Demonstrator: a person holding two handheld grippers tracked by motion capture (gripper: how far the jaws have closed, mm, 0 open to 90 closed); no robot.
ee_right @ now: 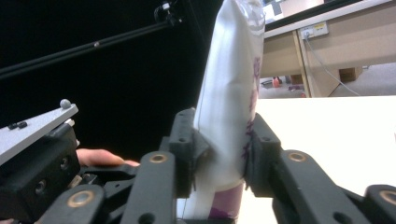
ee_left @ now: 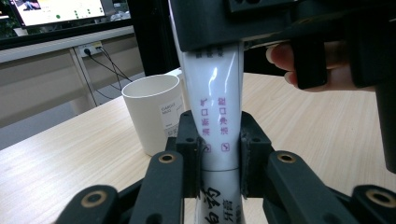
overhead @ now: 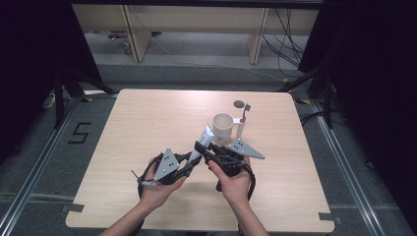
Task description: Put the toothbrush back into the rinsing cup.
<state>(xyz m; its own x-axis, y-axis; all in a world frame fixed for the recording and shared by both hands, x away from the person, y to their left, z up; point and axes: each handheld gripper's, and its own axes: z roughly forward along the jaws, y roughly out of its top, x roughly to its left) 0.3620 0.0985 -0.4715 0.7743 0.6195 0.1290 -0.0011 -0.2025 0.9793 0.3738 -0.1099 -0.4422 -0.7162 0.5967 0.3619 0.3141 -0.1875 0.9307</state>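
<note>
A white squeezable plastic tube with purple lettering (overhead: 204, 139) is held off the pale wooden counter (overhead: 147, 123) between both tools, a little toward the near edge from the counter's middle. The left tool (overhead: 193, 158), in the person's left hand (overhead: 160, 189), is clenched on the tube: in the left gripper view its two black jaws press against the smooth round body of the tube (ee_left: 215, 116) from either side. The right tool (overhead: 201, 146), in the right hand (overhead: 233, 182), grasps the same tube farther up, toward its flat crimped end; in the right gripper view the jaws pinch the creased white tube (ee_right: 229, 116) between their pads. The tube slants from the left tool up toward the far right corner.

Just beyond the tube stands a white cylindrical plastic cup (overhead: 223, 127), upright on the counter, toward the far right part of it. Beside the cup, on its right, a white toothbrush (overhead: 243, 119) stands upright.
</note>
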